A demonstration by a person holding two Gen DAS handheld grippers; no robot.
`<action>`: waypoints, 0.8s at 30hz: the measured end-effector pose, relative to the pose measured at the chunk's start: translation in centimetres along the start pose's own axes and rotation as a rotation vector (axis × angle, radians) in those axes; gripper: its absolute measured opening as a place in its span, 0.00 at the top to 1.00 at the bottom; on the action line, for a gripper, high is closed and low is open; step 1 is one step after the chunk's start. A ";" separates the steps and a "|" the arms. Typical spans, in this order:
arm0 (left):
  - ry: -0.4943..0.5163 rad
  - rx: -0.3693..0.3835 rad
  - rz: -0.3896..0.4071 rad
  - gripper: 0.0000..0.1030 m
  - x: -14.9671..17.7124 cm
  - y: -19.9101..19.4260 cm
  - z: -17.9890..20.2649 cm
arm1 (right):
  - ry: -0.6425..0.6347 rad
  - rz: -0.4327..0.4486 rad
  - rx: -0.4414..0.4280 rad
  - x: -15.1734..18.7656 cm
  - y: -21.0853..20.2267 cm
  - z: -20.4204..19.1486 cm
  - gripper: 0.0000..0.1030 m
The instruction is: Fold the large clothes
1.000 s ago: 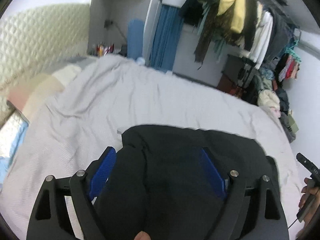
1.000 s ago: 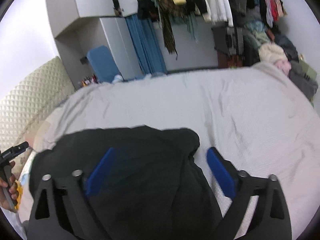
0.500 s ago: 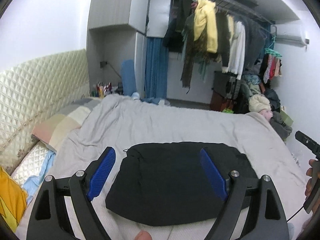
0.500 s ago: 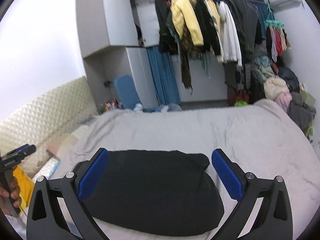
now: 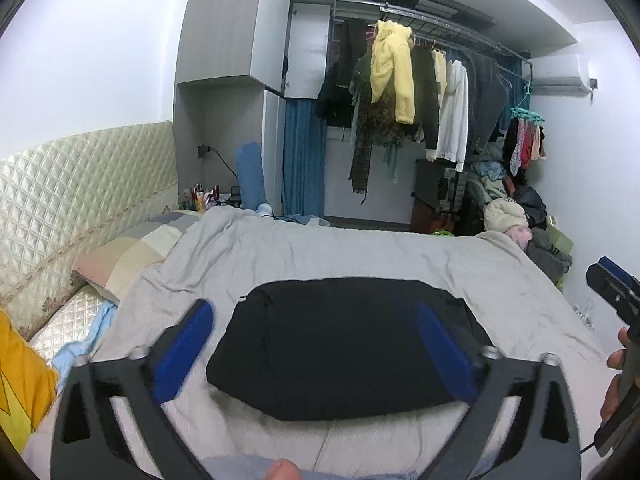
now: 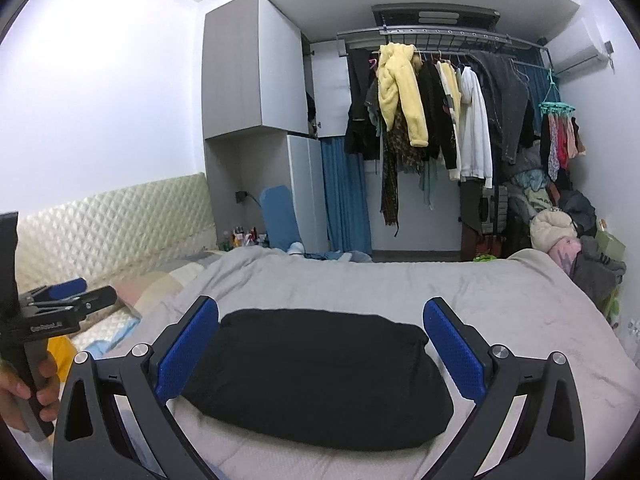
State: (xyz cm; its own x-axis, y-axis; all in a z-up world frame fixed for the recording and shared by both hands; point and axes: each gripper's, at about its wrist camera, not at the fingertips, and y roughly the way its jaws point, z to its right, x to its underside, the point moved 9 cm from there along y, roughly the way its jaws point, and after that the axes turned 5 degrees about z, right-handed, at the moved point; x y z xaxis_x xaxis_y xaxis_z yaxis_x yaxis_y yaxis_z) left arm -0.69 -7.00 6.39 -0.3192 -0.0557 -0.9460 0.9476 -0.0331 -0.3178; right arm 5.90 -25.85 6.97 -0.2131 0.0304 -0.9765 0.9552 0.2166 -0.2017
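Note:
A black garment (image 5: 344,344) lies folded in a compact bundle on the grey bed cover (image 5: 360,256), close to the near edge. My left gripper (image 5: 312,316) hovers above and short of it. Its jaws are opening, and its blue pads (image 5: 184,344) touch nothing. In the right wrist view the same black garment (image 6: 316,376) lies below my right gripper (image 6: 320,312), which is open wide with its pads clear of the cloth. Each view catches the other gripper at its edge, held in a hand (image 6: 16,392).
A quilted headboard (image 6: 112,220) and a pillow (image 5: 132,252) lie to the left, with a yellow cloth (image 5: 20,384) by the bed's near left corner. A rack of hanging clothes (image 6: 432,112) stands beyond the bed. A heap of clothes (image 6: 576,240) fills the right corner.
Both grippers have drawn back and risen from the black garment, which stays folded on the bed. The room behind has come into view. The left jaws stand wider.

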 end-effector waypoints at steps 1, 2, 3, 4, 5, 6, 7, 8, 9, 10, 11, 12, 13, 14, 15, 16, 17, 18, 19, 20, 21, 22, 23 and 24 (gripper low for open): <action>0.000 0.006 -0.002 0.00 0.4 -0.3 0.1 | -0.004 -0.006 0.003 0.5 -0.2 -0.2 0.00; -0.004 0.012 -0.007 0.00 0.9 -0.4 0.0 | -0.006 -0.011 0.007 1.0 -0.5 -0.3 0.00; -0.011 0.015 -0.010 0.00 1.3 -0.4 -0.1 | -0.007 -0.015 0.010 1.4 -0.7 -0.4 0.00; -0.014 0.016 -0.015 0.00 1.8 -0.6 -0.1 | -0.007 -0.019 0.016 1.9 -0.9 -0.4 0.00; -0.010 0.012 -0.020 0.00 2.2 -0.6 -0.2 | -0.001 -0.024 0.024 2.4 -1.1 -0.5 0.00; -0.009 0.005 -0.026 0.00 2.7 -0.7 -0.4 | 0.004 -0.029 0.026 2.8 -1.4 -0.5 0.00; -0.013 -0.001 -0.030 0.00 3.1 -0.8 -0.6 | 0.009 -0.034 0.026 3.3 -1.6 -0.7 0.00; -0.019 -0.005 -0.036 0.00 3.6 -0.9 -0.7 | 0.017 -0.043 0.028 3.9 -1.7 -0.7 0.00; -0.022 -0.008 -0.045 0.00 3.9 -0.7 -0.8 | 0.022 -0.047 0.031 4.3 -1.9 -0.7 0.00; -0.022 -0.008 -0.053 0.00 4.3 -0.6 -0.8 | 0.026 -0.047 0.035 4.6 -2.4 -1.0 0.00; -0.026 -0.010 -0.061 0.00 4.9 -0.7 -0.8 | 0.034 -0.049 0.041 5.0 -2.5 -1.0 0.00; -0.026 -0.013 -0.065 0.00 5.2 -0.7 -1.0 | 0.038 -0.053 0.044 5.4 -2.6 -1.0 0.00; -0.027 -0.014 -0.068 0.00 5.5 -0.6 -1.2 | 0.041 -0.059 0.050 5.8 -2.6 -1.1 0.00; -0.030 -0.015 -0.071 0.00 5.9 -0.7 -1.2 | 0.041 -0.063 0.052 6.0 -2.6 -1.1 0.00; -0.033 -0.014 -0.073 0.00 6.1 -0.6 -1.2 | 0.042 -0.068 0.054 6.4 -2.6 -1.3 0.00; -0.036 -0.011 -0.077 0.00 6.4 -0.6 -1.4 | 0.045 -0.074 0.054 6.8 -2.6 -1.4 0.00; -0.037 -0.008 -0.082 0.00 6.8 -0.6 -1.3 | 0.047 -0.084 0.053 7.2 -2.5 -1.4 0.00; -0.036 -0.009 -0.086 0.00 7.1 -0.5 -1.3 | 0.048 -0.091 0.051 7.6 -2.5 -1.6 0.00; -0.034 -0.012 -0.092 0.00 7.4 -0.4 -1.3 | 0.047 -0.100 0.051 8.1 -2.5 -1.7 0.00; -0.029 -0.015 -0.098 0.00 7.7 -0.2 -1.3 | 0.045 -0.108 0.054 8.4 -2.4 -1.7 0.00; -0.026 -0.016 -0.103 0.00 7.9 -0.1 -1.4 | 0.041 -0.119 0.057 8.8 -2.3 -1.8 0.00; -0.024 -0.017 -0.111 0.00 8.2 0.1 -1.4 | 0.040 -0.126 0.058 9.2 -2.3 -1.8 0.00; -0.025 -0.019 -0.119 0.00 8.4 0.2 -1.4 | 0.040 -0.132 0.059 9.5 -2.3 -1.9 0.00; -0.026 -0.021 -0.125 0.00 8.6 0.4 -1.5 | 0.040 -0.139 0.058 9.9 -2.3 -1.9 0.00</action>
State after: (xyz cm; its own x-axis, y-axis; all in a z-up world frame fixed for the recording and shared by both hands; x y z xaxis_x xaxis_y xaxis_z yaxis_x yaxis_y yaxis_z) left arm -3.06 -6.01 -1.97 -0.4346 -0.0782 -0.8972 0.9005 -0.0203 -0.4344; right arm 1.24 -24.23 -2.06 -0.3515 0.0432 -0.9352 0.9258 0.1645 -0.3403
